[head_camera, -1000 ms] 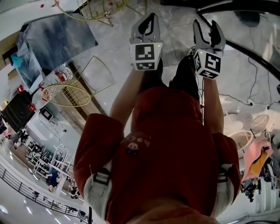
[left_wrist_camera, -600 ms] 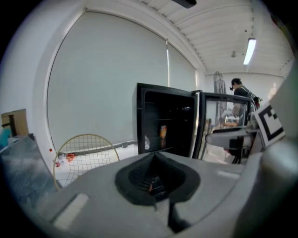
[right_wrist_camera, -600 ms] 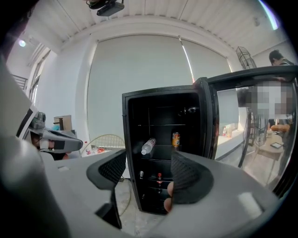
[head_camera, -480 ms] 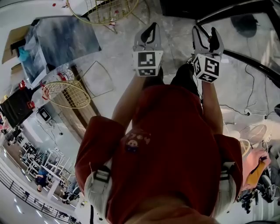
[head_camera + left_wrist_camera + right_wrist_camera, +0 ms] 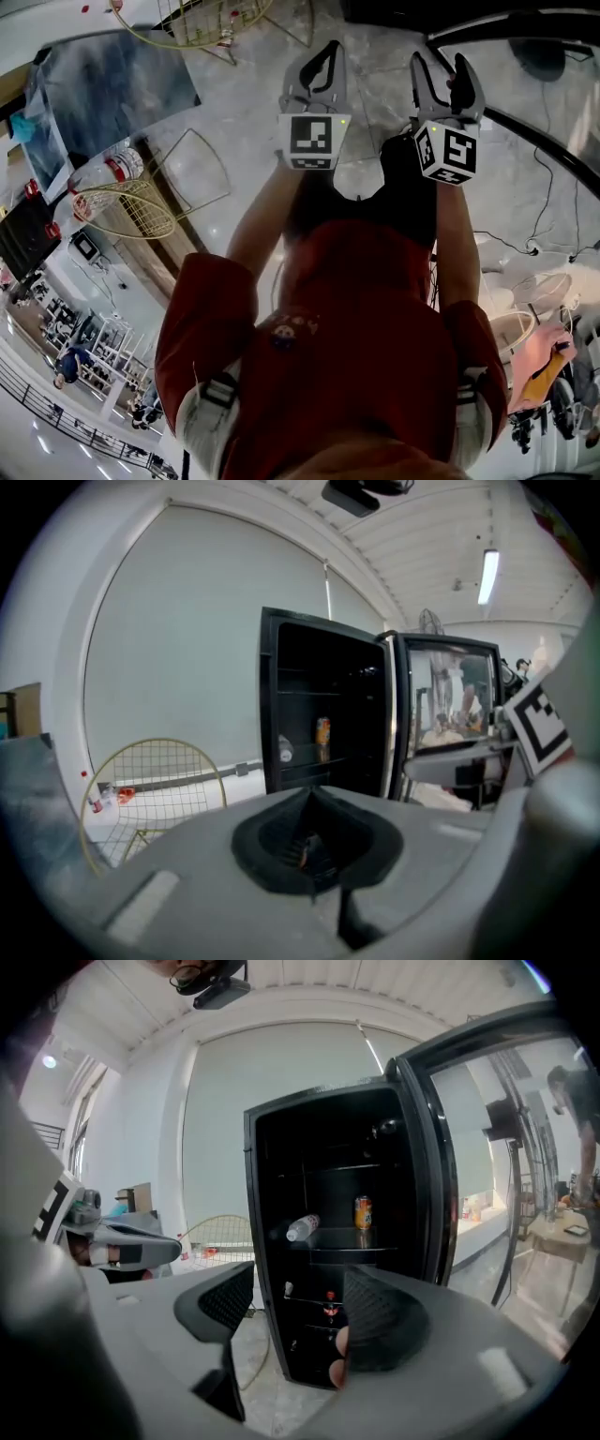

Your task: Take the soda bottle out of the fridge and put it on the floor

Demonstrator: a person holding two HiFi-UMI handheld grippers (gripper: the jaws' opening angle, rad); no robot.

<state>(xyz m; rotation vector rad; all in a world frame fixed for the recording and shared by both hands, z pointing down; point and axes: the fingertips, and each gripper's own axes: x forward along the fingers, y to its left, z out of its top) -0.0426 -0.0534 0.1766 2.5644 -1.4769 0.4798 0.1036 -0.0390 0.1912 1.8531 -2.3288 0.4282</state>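
Probably the soda bottle [image 5: 330,1305] is the small dark one with a red cap, standing low inside the fridge [image 5: 259,1241]. It is too small for us to be sure, and a clear bottle [image 5: 302,1228] lying on its side higher up could be meant instead. Either way it sits inside the fridge, well apart from both tools.

We judge it to be plastic: light if part empty, heavier if full, and stiff enough to bear a squeeze. It is round and smooth, perhaps damp from the cold, so it may slip or roll. We would take it across the body below the shoulder, not by the cap, and grip it firmly without crushing it.

The fridge stands open, its glass door [image 5: 487,1147] swung out at three o'clock. On the shelf [image 5: 384,1249] the clear bottle lies with an orange can [image 5: 363,1212] upright at its three o'clock. The red-capped bottle is at about seven o'clock below the can. A small pale item [image 5: 288,1290] at its nine o'clock is one we cannot identify.

Our right gripper [image 5: 298,1312] has just been opening and stands wide, with nothing between its jaws. Our left gripper [image 5: 314,841] has its pads pressed together, holding nothing.
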